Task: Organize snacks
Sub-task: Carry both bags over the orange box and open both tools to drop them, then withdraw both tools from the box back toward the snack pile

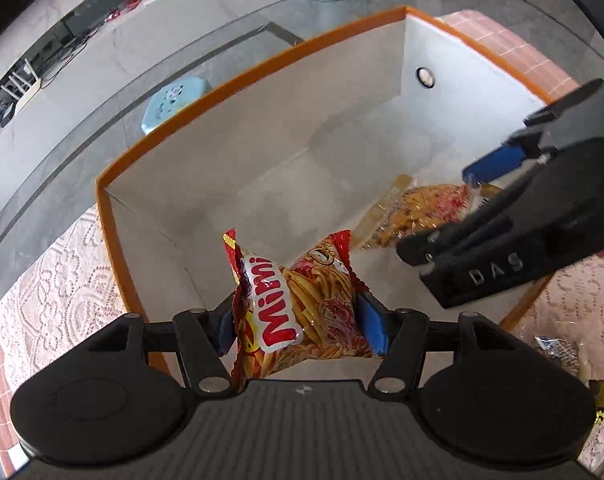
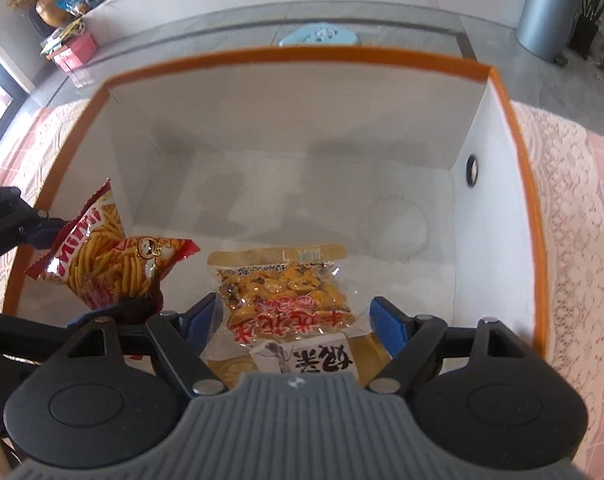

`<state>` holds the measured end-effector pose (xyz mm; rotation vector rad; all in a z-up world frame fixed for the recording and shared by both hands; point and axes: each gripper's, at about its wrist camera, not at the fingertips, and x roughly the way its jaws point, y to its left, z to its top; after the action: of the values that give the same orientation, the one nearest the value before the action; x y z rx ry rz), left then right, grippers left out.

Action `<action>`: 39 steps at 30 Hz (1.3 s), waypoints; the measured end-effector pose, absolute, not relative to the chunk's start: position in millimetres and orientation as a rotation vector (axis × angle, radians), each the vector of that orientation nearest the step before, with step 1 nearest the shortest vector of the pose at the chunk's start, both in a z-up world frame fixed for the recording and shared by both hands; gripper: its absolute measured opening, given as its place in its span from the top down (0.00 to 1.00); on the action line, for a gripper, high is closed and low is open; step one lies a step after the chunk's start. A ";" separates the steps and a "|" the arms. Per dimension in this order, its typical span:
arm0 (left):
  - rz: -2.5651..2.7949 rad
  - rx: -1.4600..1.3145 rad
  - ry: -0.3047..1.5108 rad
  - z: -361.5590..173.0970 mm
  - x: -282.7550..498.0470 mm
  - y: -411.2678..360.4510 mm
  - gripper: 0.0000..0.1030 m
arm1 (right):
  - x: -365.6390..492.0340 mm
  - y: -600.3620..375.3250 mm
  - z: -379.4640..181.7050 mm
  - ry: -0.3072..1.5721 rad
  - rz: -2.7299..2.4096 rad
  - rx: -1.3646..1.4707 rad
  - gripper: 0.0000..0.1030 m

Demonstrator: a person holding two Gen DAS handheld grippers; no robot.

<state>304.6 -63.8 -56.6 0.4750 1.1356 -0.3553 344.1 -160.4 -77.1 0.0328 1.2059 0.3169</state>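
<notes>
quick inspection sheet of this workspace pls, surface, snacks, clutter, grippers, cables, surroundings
surface: lace tablecloth under an orange-rimmed box.
job's things: Mimi snack bag held above the box; clear peanut pack lying on the box floor.
clutter: more wrapped snacks on the cloth beside the box.
grippers: left gripper shut on the Mimi bag; right gripper open, its fingers either side of the peanut pack.
cables: nothing seen.
surroundings: grey bin, blue stool, potted plants.
</notes>
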 end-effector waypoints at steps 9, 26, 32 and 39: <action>-0.313 0.391 1.221 -63.6 316.2 -53.0 0.21 | 356.8 -156.7 -88.2 1.263 0.296 0.034 0.24; -0.272 0.448 1.128 -26.2 283.5 -45.9 0.16 | 355.3 -154.2 -92.8 1.313 0.228 0.004 0.18; -0.264 0.397 1.076 -2.2 266.4 -39.9 0.16 | 348.5 -154.6 -75.2 1.273 0.241 0.013 0.11; -0.253 0.231 1.039 28.2 233.1 -27.1 0.16 | 329.5 -163.9 -45.5 1.207 0.237 0.069 0.11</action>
<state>233.1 -27.1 28.2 0.2313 1.0390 -0.2532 329.5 -163.9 -45.5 0.0692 1.2069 0.2374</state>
